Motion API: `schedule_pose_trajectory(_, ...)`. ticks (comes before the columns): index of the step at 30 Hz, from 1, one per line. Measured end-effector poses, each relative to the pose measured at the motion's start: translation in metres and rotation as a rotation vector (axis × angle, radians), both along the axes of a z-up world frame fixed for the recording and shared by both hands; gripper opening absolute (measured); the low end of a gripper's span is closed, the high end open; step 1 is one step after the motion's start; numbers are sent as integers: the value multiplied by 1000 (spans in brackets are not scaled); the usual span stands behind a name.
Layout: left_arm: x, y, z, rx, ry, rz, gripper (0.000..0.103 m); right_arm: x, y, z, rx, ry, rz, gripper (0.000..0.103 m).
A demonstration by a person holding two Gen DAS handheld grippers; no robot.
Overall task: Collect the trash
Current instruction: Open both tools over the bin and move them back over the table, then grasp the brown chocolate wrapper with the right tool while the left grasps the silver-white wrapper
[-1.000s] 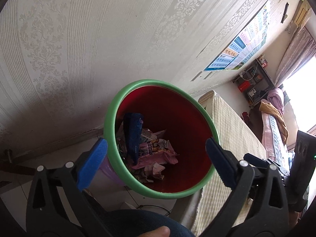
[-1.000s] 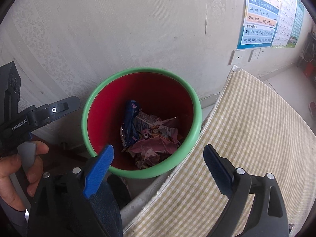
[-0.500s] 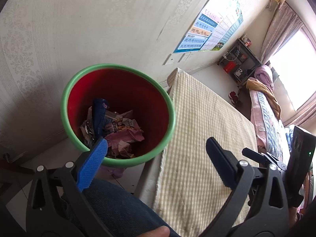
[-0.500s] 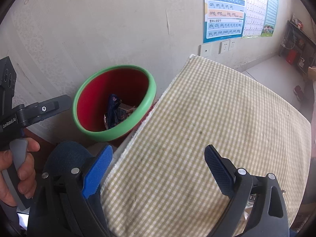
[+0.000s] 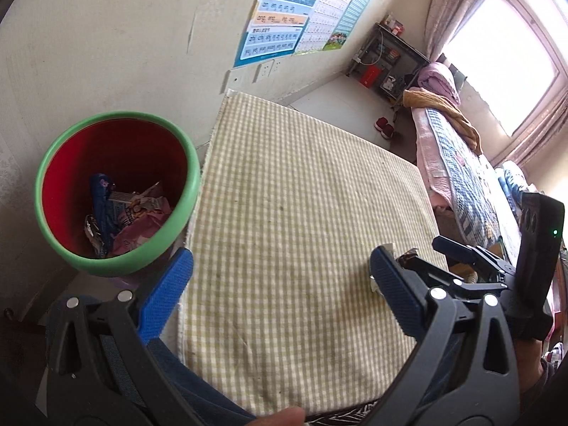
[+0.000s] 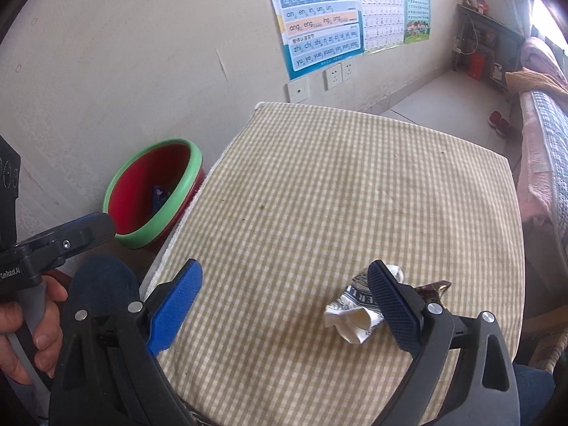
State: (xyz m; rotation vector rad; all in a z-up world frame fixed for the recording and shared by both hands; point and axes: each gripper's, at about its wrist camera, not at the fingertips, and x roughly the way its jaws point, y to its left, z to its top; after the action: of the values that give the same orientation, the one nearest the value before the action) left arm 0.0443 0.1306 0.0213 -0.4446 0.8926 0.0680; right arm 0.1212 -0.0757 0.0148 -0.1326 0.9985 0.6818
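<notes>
A red bin with a green rim [image 5: 117, 195] [image 6: 156, 191] stands on the floor left of the checked table [image 5: 301, 213] [image 6: 337, 195]; it holds crumpled wrappers [image 5: 124, 216]. A crumpled white and silver wrapper [image 6: 351, 314] lies on the cloth at the near right, with a dark foil piece [image 6: 433, 288] beside it; in the left wrist view it peeks out behind the right finger [image 5: 408, 255]. My right gripper [image 6: 284, 309] is open over the cloth, its right finger partly covering the wrapper. My left gripper [image 5: 280, 291] is open and holds nothing.
Wall with posters [image 6: 319, 17] and sockets [image 6: 333, 74] behind the table. A bed with pink and blue bedding [image 5: 458, 163] runs along the right. A shelf [image 5: 387, 56] and red shoes [image 5: 383, 126] sit at the far end. A knee in dark fabric [image 6: 103, 284] is at the table's near left.
Both grippers have swung right and back from above the bin to over the checked table. The bin now sits at the left, and the crumpled wrapper has come into view.
</notes>
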Motion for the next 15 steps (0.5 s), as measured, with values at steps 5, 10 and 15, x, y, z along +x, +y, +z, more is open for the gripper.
schedule_pose_trajectory(5,18,-33,0,-2,3,-66,97,8,-39,3,-4,-11,-64,91)
schedule_pose_trajectory(10,33,-64,0,11,13,-143,97,16,-75,-3,-20,-1,-124,91)
schedule_pose_trajectory(15,43,-85,-9,7,35,-183,97,19,-97,-12,-33,32,-141,91)
